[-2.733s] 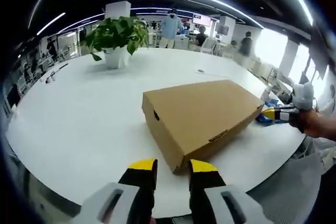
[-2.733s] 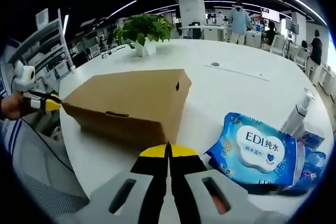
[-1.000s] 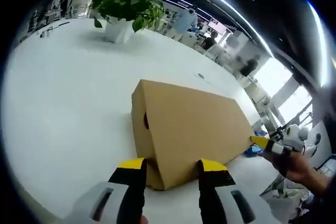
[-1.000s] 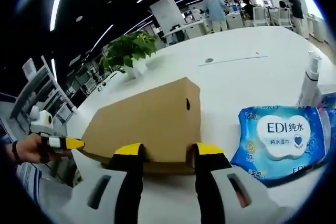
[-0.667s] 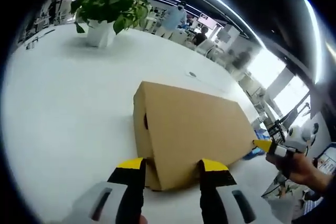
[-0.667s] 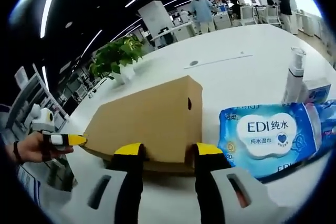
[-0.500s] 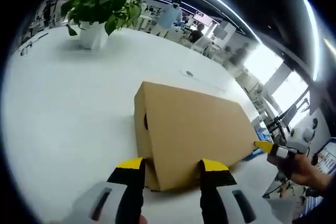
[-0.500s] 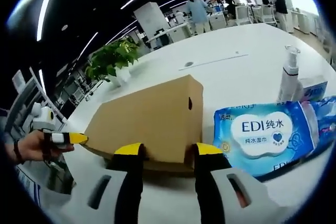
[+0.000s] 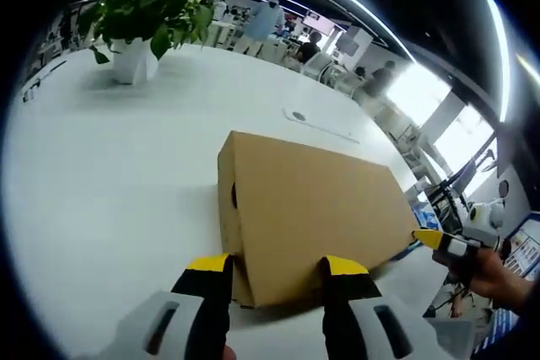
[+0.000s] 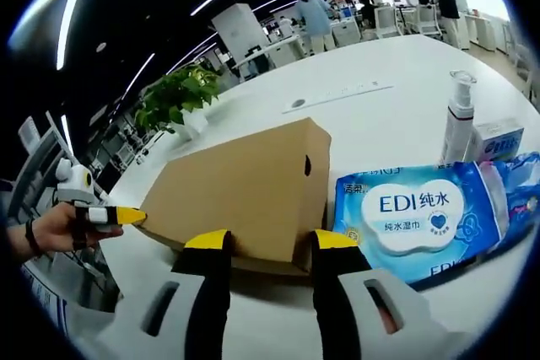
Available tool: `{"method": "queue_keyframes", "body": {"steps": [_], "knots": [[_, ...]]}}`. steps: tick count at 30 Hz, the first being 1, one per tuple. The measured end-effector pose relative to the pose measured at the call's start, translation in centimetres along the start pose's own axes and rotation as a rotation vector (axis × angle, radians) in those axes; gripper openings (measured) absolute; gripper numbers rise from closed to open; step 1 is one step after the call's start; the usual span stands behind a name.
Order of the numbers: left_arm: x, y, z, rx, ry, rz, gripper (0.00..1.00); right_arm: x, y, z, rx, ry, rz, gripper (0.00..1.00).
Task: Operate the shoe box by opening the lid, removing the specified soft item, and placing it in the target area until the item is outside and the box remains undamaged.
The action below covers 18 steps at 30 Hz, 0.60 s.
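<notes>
A brown cardboard shoe box [image 9: 312,208] lies on the white table with its lid down; whatever is inside is hidden. My left gripper [image 9: 277,269] is open, its yellow-tipped jaws on either side of the box's near corner. In the right gripper view the same box [image 10: 245,191] lies lengthwise, and my right gripper [image 10: 270,244] is open with its jaws astride the lower edge of the opposite end. Each gripper shows in the other's view, held by a hand: the right gripper [image 9: 432,239] at the box's far right corner, the left gripper [image 10: 122,216] at its left corner.
A blue pack of wet wipes [image 10: 422,217] lies right beside the box, with a pump bottle [image 10: 458,128] and a small carton [image 10: 498,137] behind it. A potted plant [image 9: 139,18] stands far back on the round white table [image 9: 110,166]. People stand in the background.
The right gripper, shut 2.7 s ago, is open, and the left has widened. Both have closed in on the box ends; over the last second only the views shifted slightly.
</notes>
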<state>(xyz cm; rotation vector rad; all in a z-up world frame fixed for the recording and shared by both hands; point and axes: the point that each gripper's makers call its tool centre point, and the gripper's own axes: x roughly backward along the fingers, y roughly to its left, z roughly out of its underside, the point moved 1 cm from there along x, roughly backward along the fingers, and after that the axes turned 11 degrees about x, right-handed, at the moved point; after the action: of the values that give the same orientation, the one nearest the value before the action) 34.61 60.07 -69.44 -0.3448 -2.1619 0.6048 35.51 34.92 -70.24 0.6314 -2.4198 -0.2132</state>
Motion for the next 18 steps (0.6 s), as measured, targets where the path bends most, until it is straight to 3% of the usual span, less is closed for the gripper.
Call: {"method": "queue_keyframes", "body": {"steps": [4,5,7,9,11,13,18], "knots": [[0.1,0.0,0.0,-0.006,0.000,-0.001,0.42,0.1,0.0,0.1,0.018,0.008,-0.017,0.35],[0.2,0.0,0.1,-0.009,0.000,-0.002,0.42,0.2,0.0,-0.1,0.063,0.003,-0.024,0.34],[0.3,0.0,0.2,-0.011,-0.003,0.002,0.42,0.4,-0.1,-0.7,0.116,-0.022,-0.019,0.30],[0.7,0.1,0.4,-0.017,-0.006,0.005,0.41,1.1,-0.4,-0.8,0.092,-0.028,-0.011,0.24],[1.4,0.0,0.8,-0.045,-0.010,0.001,0.41,1.9,-0.6,-1.4,0.065,-0.076,-0.009,0.28],[2.1,-0.1,1.4,-0.077,-0.013,0.002,0.42,2.8,-0.8,-1.3,0.073,-0.082,-0.008,0.37],[3.8,0.0,3.2,-0.106,-0.007,-0.001,0.48,5.3,-1.9,0.4,0.162,-0.041,0.018,0.42]]}}
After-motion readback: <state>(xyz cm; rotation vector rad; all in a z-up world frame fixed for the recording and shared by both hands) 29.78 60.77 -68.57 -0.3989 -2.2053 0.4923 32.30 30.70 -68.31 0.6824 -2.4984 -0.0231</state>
